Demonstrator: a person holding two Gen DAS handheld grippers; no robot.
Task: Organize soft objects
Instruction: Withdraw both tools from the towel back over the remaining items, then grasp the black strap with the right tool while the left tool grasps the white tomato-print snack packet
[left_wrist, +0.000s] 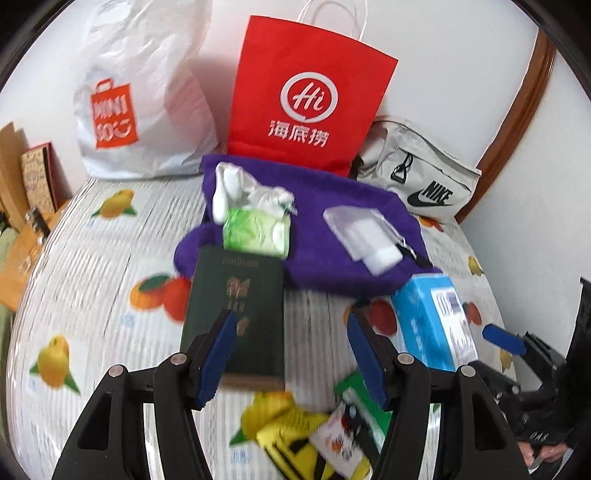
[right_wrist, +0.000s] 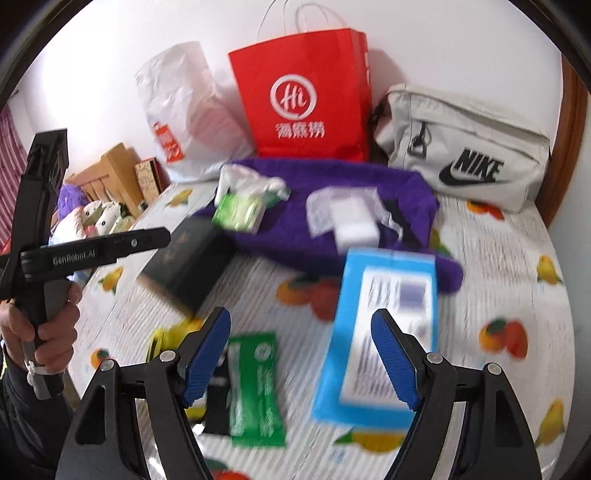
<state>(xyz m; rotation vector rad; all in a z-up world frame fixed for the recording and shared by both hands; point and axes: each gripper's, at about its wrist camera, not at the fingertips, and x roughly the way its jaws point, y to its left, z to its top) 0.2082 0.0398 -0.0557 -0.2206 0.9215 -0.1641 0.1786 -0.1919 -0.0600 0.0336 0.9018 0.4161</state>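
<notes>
Two grippers hover, fingers spread and empty, over a cluttered fruit-print bed (left_wrist: 92, 258).

From the left wrist view, going left to right: a white MINISO bag (left_wrist: 140, 96) stands at 10 o'clock, a red paper bag (left_wrist: 306, 92) at 12, a grey Nike pouch (left_wrist: 417, 177) at 2. In front of the red bag lies a purple towel (left_wrist: 325, 229), centre, carrying a green tissue pack (left_wrist: 256, 232) and a white block in a clear pouch (left_wrist: 365, 236). The left gripper (left_wrist: 291, 354) has its fingers released, holding nothing; a dark green book (left_wrist: 236, 310) lies beyond its left finger, a blue box (left_wrist: 432, 317) at 3 o'clock. In the right wrist view, the right gripper (right_wrist: 301, 354) is likewise released, above a green sachet (right_wrist: 255, 387) and the blue box (right_wrist: 380, 332).
</notes>
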